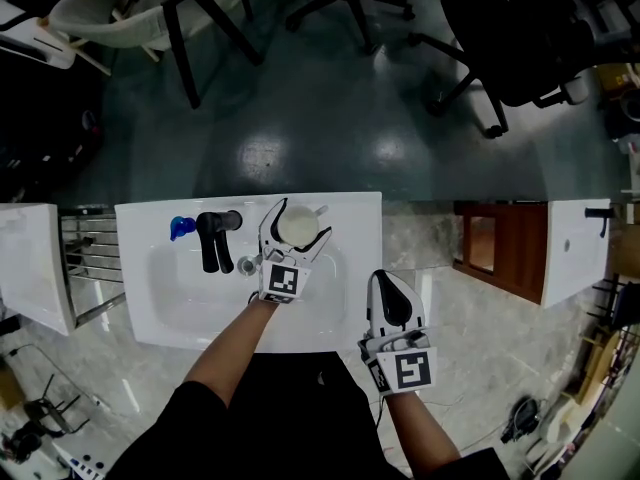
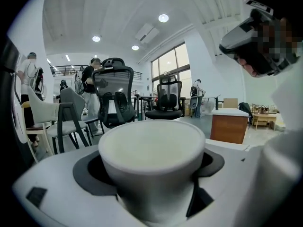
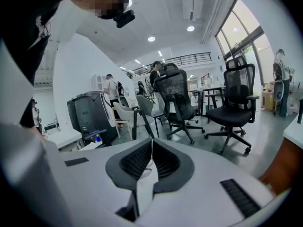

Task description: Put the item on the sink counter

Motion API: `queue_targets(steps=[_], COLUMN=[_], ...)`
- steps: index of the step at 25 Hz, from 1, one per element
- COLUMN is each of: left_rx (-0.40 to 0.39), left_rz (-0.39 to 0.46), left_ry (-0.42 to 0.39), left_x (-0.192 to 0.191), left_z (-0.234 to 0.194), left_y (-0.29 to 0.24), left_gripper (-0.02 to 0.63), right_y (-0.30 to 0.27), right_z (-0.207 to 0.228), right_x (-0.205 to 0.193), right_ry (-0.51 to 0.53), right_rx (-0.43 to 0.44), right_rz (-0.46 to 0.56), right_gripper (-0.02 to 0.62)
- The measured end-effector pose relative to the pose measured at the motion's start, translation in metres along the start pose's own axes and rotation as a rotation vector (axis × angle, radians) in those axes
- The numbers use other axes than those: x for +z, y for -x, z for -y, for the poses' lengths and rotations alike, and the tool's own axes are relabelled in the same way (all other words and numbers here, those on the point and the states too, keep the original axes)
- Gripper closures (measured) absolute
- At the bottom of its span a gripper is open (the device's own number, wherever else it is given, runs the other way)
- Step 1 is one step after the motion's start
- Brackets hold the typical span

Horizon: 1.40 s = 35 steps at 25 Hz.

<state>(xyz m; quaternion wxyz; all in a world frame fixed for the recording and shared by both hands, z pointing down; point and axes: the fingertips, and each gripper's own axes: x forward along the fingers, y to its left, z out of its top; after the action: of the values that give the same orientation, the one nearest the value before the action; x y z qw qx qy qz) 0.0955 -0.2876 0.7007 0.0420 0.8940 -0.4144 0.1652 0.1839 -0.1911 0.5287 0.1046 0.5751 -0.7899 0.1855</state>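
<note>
A white cup (image 1: pixel 297 227) sits between the jaws of my left gripper (image 1: pixel 298 222), which is shut on it. Cup and gripper are over the back rim of the white sink counter (image 1: pixel 350 213), to the right of the black faucet (image 1: pixel 212 238). I cannot tell whether the cup's base touches the counter. In the left gripper view the cup (image 2: pixel 151 160) fills the middle, with the dark pads (image 2: pixel 90 167) pressed against its sides. My right gripper (image 1: pixel 387 280) is shut and empty near the sink's front right corner. In the right gripper view its ribbed pads (image 3: pixel 135 160) meet with nothing between them.
A blue item (image 1: pixel 181 228) lies left of the faucet and a round drain (image 1: pixel 247 265) sits in the basin. A metal rack (image 1: pixel 90 258) stands left of the sink, a brown wooden cabinet (image 1: pixel 497 248) to its right. Office chairs (image 1: pixel 510 38) stand on the floor beyond.
</note>
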Motion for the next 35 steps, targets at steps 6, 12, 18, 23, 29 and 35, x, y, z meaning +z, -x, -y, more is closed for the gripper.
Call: queue_targets(steps=[6, 12, 18, 23, 29, 35], left_rx=[0.001, -0.026, -0.041, -0.011, -0.001, 0.007], left_rz=[-0.005, 0.017, 0.016, 0.016, 0.008, 0.025], left_ry=[0.011, 0.052, 0.060, 0.089, 0.100, 0.118], left_x=[0.001, 0.004, 0.003, 0.006, 0.006, 0.024], left_z=[-0.001, 0.001, 0.004, 0.002, 0.006, 0.012], left_y=[0.001, 0.003, 0.010, 0.030, 0.052, 0.092], left_gripper=[0.133, 0.132, 0.132, 0.132, 0.132, 0.132], right_y=[0.013, 0.023, 0.030, 0.042, 0.053, 0.068], right_z=[-0.003, -0.008, -0.014, -0.015, -0.017, -0.035], right_x=[-0.011, -0.018, -0.029, -0.026, -0.025, -0.022], right_ry=[-0.011, -0.015, -0.016, -0.023, -0.007, 0.042], right_rx=[0.005, 0.008, 0.013, 0.011, -0.002, 0.019], right_rz=[-0.022, -0.031, -0.049, -0.042, -0.027, -0.011], right_gripper=[0.563, 0.563, 0.563, 0.563, 0.563, 0.563])
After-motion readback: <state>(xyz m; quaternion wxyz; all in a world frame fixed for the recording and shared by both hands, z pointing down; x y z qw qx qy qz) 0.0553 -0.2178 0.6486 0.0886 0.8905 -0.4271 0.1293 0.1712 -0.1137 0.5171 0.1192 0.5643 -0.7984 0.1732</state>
